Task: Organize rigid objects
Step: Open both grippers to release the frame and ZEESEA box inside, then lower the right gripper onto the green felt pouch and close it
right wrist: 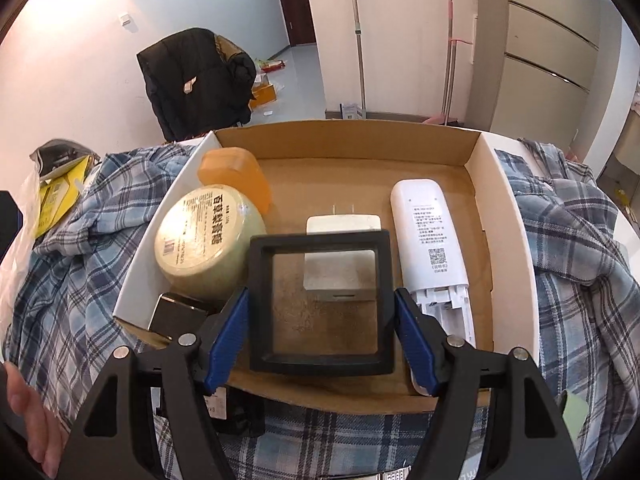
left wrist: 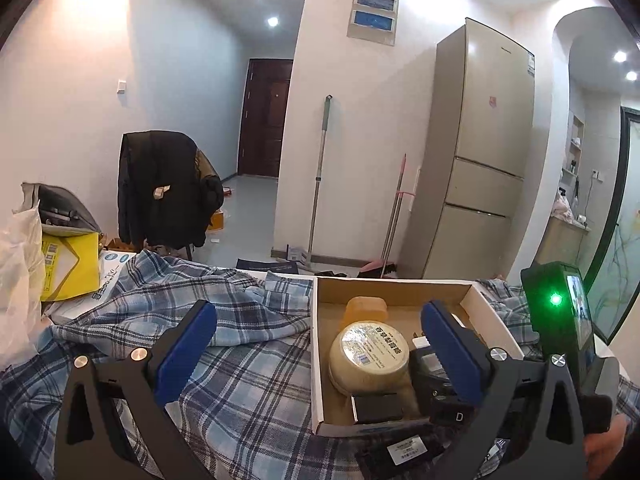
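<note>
An open cardboard box [right wrist: 504, 216] lies on a plaid cloth. In it are an orange case [right wrist: 236, 174], a round cream tin [right wrist: 208, 236], a white plug adapter [right wrist: 342, 226], a white remote [right wrist: 430, 240] and a small dark box [right wrist: 176, 314]. My right gripper [right wrist: 322, 330] is shut on a black square frame case [right wrist: 320, 300], held over the box's near part. My left gripper [left wrist: 316, 340] is open and empty, above the box's left wall [left wrist: 316, 356]; the tin [left wrist: 370, 354] and orange case [left wrist: 366, 308] show between its fingers.
The plaid cloth [left wrist: 240, 380] covers the surface. A yellow box [left wrist: 70, 260] and plastic bag [left wrist: 18, 280] lie at the left. A black labelled item [left wrist: 404, 450] lies before the box. Behind are a chair with a black jacket [left wrist: 160, 188], a mop [left wrist: 318, 184] and a fridge [left wrist: 480, 152].
</note>
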`<act>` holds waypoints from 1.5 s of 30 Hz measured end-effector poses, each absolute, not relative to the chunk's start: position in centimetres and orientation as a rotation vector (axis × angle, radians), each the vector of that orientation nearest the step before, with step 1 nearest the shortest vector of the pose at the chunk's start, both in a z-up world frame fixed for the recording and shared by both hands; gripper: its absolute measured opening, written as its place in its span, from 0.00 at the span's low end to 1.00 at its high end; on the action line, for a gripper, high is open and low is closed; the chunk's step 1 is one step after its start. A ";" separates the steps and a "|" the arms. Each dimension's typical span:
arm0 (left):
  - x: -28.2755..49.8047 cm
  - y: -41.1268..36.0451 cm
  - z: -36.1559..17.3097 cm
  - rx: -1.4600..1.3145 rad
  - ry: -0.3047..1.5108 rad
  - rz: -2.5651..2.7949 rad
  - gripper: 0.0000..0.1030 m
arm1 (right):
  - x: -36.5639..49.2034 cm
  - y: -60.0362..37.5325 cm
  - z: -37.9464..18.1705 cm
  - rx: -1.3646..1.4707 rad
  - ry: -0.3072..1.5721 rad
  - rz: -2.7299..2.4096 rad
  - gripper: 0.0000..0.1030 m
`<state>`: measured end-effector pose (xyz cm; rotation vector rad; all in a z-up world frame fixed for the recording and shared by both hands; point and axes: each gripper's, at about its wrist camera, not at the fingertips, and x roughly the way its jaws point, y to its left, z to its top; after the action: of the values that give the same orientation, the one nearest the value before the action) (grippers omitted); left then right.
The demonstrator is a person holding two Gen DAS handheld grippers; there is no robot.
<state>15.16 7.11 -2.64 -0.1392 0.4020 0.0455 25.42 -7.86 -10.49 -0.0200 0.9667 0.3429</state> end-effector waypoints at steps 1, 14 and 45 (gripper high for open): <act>15.1 7.1 -2.6 -0.136 0.402 0.045 1.00 | 25.3 -7.9 -10.4 -0.021 0.965 0.343 0.68; 14.3 6.2 -1.6 -0.137 0.402 0.047 1.00 | 21.8 -12.7 -5.4 0.035 0.850 0.328 0.70; 10.8 1.2 -2.5 -0.182 0.520 -0.095 1.00 | 17.5 -26.2 -9.2 0.293 0.913 0.145 0.70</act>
<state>10.83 1.17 -2.52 -0.1824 0.5197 -0.0954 17.46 -26.23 -9.18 0.2928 0.9129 0.1452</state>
